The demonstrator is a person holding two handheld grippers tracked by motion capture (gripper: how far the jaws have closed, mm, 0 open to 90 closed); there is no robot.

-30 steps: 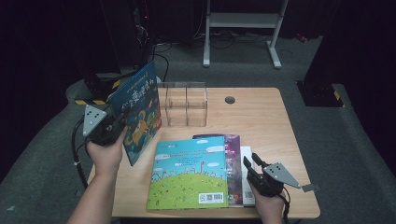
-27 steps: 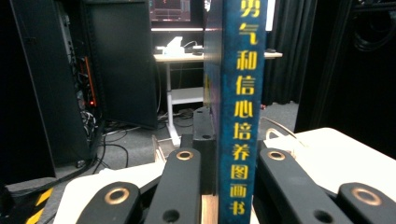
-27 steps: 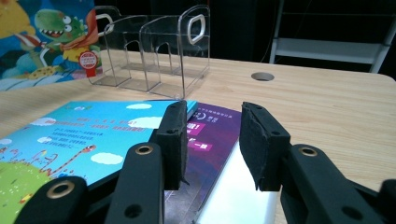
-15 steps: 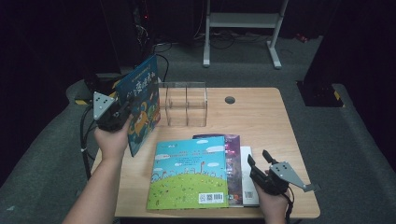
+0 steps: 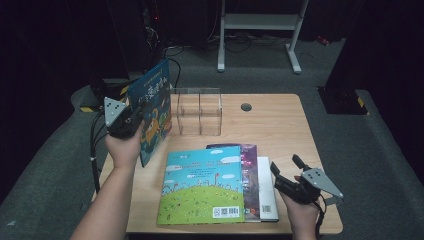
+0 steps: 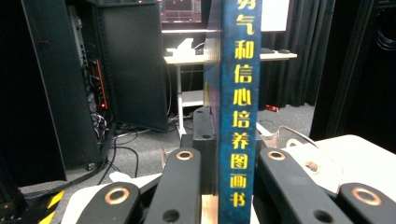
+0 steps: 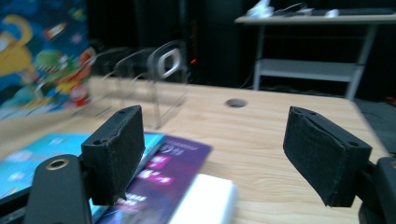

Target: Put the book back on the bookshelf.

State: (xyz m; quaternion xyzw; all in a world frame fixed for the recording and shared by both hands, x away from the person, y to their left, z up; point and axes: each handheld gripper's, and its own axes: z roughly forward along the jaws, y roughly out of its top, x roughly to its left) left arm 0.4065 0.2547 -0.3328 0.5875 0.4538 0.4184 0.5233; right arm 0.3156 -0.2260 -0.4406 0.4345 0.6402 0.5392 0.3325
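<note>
My left gripper [image 5: 131,120] is shut on a blue picture book [image 5: 154,107], held upright off the table's left side, just left of the clear acrylic rack [image 5: 199,111]. In the left gripper view the book's spine [image 6: 237,112] with yellow characters stands between the jaws. My right gripper [image 5: 285,169] hovers near the front right of the table, beside the stack of flat books [image 5: 206,184]; its jaws have just been opening and hold nothing between the pads [image 7: 119,149]. The purple book [image 7: 161,182] and white book [image 7: 205,200] lie just below the right gripper.
The wooden table [image 5: 280,125] has a round cable hole [image 5: 245,106] at the back. The acrylic rack [image 7: 154,77] has several upright dividers. A white desk frame [image 5: 260,30] and dark equipment stand beyond the table on grey carpet.
The right gripper's jaws opened wide and the hand rose slightly off the stacked books. The left hand carried the upright blue book a little toward the rack.
</note>
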